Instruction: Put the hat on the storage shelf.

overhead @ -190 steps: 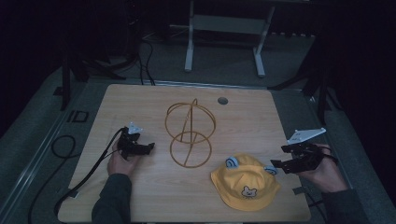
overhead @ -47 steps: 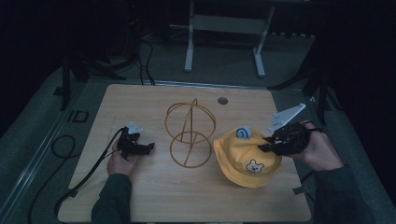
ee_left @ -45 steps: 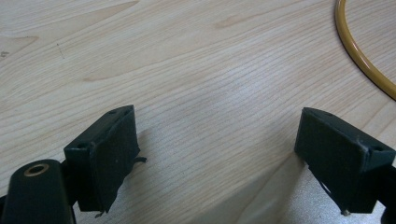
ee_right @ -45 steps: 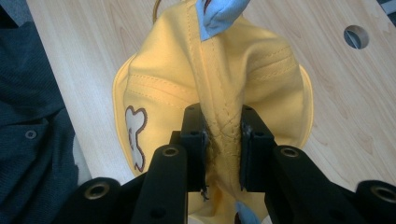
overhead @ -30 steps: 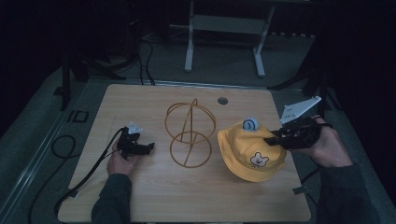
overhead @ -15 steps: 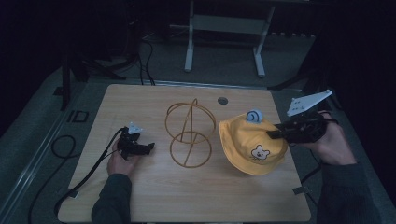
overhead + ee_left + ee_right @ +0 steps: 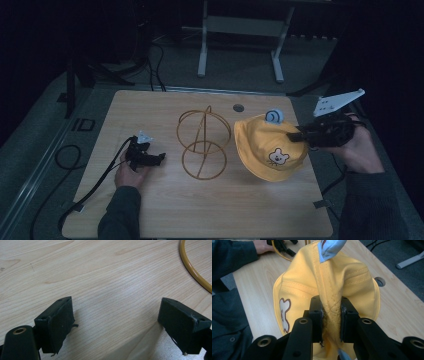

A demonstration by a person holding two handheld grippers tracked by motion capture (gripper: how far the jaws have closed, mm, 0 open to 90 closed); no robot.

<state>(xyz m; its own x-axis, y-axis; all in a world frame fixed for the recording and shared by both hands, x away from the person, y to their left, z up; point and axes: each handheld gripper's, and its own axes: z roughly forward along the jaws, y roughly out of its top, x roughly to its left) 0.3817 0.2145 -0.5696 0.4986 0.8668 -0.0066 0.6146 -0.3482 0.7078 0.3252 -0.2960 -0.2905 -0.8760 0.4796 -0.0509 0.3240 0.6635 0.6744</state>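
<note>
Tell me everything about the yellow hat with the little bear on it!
The yellow hat looks like soft stitched cloth, with a floppy brim all round. A small bear face is sewn on its side, and a pale blue ear with a swirl sticks up on top. It is lifted and tipped, its low edge close to the table, right of the wire stand. The right gripper pinches a fold of it between both jaws.

Lab or recording studio: pale wooden table (image 7: 165,210) on grey carpet, dark surroundings; behind the table, a white metal stand (image 7: 239,30); left of the table, loose black cables (image 7: 55,160).
</note>
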